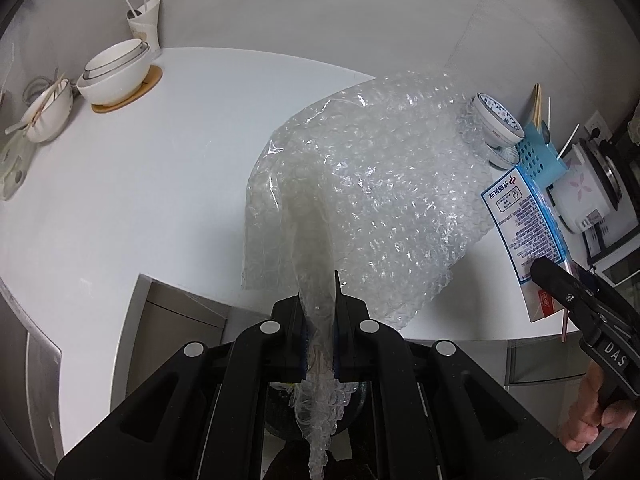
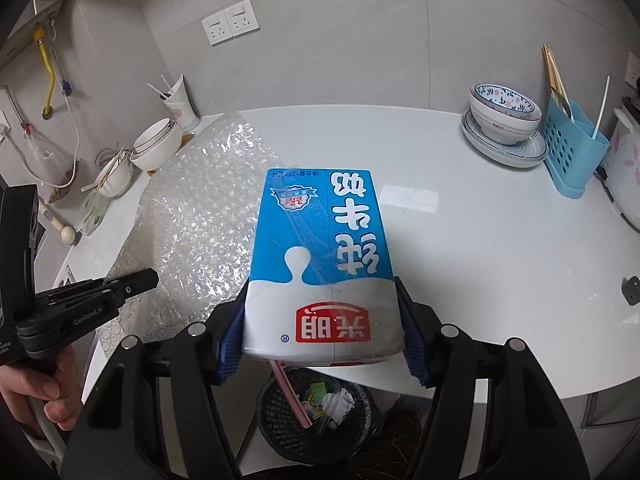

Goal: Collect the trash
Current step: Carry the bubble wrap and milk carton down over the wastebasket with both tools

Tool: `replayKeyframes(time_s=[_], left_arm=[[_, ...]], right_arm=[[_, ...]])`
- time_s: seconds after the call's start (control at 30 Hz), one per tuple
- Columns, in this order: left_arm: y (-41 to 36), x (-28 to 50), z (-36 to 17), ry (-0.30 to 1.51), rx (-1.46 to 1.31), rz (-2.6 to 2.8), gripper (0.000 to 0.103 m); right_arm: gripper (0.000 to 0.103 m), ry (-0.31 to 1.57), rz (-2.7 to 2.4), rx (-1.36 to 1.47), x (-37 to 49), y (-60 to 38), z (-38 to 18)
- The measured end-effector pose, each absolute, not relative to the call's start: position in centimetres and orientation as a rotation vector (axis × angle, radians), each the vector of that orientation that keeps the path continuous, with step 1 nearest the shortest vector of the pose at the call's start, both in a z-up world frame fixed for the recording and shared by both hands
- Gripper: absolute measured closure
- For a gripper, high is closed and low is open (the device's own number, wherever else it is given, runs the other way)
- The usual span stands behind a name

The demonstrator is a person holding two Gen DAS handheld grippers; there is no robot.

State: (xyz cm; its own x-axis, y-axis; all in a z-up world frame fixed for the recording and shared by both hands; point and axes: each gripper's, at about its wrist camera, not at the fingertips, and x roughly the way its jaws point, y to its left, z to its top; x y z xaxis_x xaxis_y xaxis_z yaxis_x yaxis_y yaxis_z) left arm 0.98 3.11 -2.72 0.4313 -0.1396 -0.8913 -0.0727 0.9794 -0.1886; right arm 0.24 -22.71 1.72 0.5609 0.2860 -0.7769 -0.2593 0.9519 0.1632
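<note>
My left gripper [image 1: 319,304] is shut on a sheet of clear bubble wrap [image 1: 360,184] and holds its near end lifted off the white counter [image 1: 140,184]; the sheet also shows in the right wrist view [image 2: 200,216]. My right gripper [image 2: 322,320] is shut on a blue and white milk carton [image 2: 320,248] with a pink straw, held upside down above the counter's front edge. The carton also shows in the left wrist view [image 1: 520,220]. A black mesh trash bin [image 2: 316,412] with scraps stands on the floor below the carton.
Stacked white bowls [image 1: 116,72] on a wooden coaster and a paper cup [image 1: 146,20] sit at the back left. A patterned bowl on plates [image 2: 504,124], a blue utensil caddy [image 2: 572,152] and a rice cooker [image 2: 624,168] stand at the right.
</note>
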Motion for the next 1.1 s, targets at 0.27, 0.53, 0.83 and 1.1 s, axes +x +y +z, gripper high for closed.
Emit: replayKeyframes(time_s=[0.27, 0.53, 0.83, 1.1], left_arm=[[4.2, -1.4, -3.8, 1.149, -0.213, -0.052, 0.096], [3.9, -4.5, -5.8, 1.193, -0.215, -0.056, 0.096], [4.7, -9.4, -7.8, 1.235, -0.221, -0.047, 0.096], [5.6, -12.6, -11.9, 1.292, -0.235, 0.005, 0.096]], right_arm=[[0.042, 0.926, 0.319, 0.039, -2.5, -22.9, 0.6], [0.042, 0.941, 0.335, 0.027, -4.8, -22.5, -1.1], [0.042, 0.989, 0.369, 0.027, -7.9, -22.1, -3.9], [0.042, 1.046, 0.380, -0.045, -10.0, -21.0, -8.4]])
